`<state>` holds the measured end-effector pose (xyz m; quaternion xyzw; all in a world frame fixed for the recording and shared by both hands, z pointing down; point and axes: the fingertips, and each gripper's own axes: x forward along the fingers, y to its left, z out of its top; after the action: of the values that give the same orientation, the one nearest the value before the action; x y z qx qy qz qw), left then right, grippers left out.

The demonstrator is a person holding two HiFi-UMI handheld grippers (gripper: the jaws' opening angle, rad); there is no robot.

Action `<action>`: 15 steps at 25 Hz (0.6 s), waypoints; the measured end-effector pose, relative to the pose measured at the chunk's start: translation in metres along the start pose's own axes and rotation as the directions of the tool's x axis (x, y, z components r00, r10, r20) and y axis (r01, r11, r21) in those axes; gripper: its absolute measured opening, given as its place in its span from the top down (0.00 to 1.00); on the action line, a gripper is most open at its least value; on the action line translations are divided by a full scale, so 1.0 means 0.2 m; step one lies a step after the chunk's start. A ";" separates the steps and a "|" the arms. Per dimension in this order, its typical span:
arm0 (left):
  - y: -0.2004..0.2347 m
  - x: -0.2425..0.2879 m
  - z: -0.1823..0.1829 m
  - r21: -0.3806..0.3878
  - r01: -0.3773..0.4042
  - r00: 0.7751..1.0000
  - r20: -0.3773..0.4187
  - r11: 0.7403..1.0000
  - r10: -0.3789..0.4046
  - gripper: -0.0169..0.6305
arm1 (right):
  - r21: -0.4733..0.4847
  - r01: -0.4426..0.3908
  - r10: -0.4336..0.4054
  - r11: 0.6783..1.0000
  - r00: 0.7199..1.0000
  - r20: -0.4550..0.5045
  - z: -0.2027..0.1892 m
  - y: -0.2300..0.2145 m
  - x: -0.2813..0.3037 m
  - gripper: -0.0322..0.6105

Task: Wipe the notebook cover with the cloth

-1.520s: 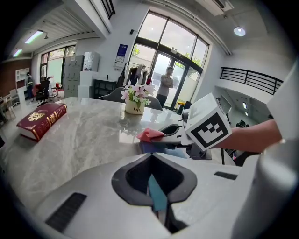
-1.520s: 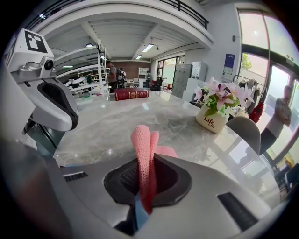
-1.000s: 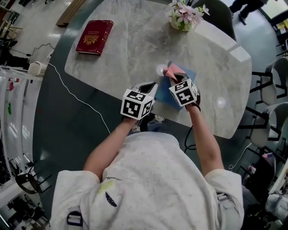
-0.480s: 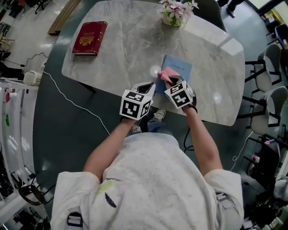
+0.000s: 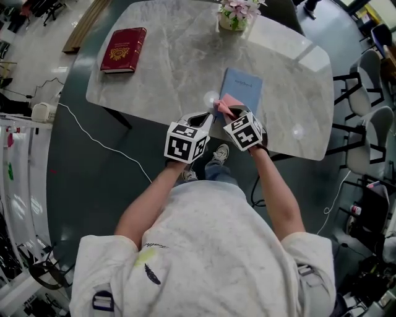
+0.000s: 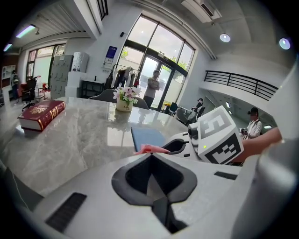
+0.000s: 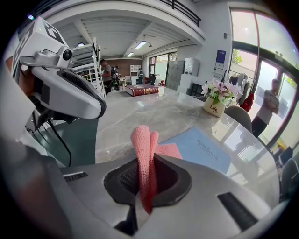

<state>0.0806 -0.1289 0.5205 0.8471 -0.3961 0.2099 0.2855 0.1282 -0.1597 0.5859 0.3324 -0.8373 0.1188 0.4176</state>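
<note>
A blue notebook [image 5: 242,87] [image 7: 198,148] [image 6: 147,137] lies flat on the marble table [image 5: 179,62], near its front edge. My right gripper [image 5: 230,112] [image 7: 145,179] is shut on a pink cloth [image 7: 144,154] [image 5: 228,103], whose loose end rests on the notebook's near corner. My left gripper [image 5: 207,121] [image 6: 152,186] hovers just left of the right one at the table edge, jaws shut with nothing between them.
A dark red book [image 5: 124,49] [image 6: 41,114] lies at the table's far left. A flower pot [image 5: 234,15] [image 7: 215,105] stands at the far edge beyond the notebook. Chairs [image 5: 365,133] stand to the right. A white cable [image 5: 99,133] runs across the floor on the left.
The right gripper and cloth have drawn back from the middle of the notebook toward its near corner, uncovering most of the cover. The left gripper stays put.
</note>
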 end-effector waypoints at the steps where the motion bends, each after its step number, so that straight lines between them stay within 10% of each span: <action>1: -0.01 -0.01 -0.01 0.002 0.002 1.000 0.001 1.000 -0.002 0.96 | 0.001 -0.002 0.002 1.000 1.000 0.000 -0.01 0.02 -0.01 0.93; 15: -0.07 -0.07 -0.09 0.021 0.034 0.999 0.000 0.999 -0.034 0.96 | 0.020 0.009 -0.009 1.000 1.000 0.001 -0.09 0.20 -0.08 0.93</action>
<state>0.0811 -0.1019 0.5201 0.8566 -0.3796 0.2091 0.2802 0.1205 -0.1145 0.5873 0.3404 -0.8348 0.1250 0.4143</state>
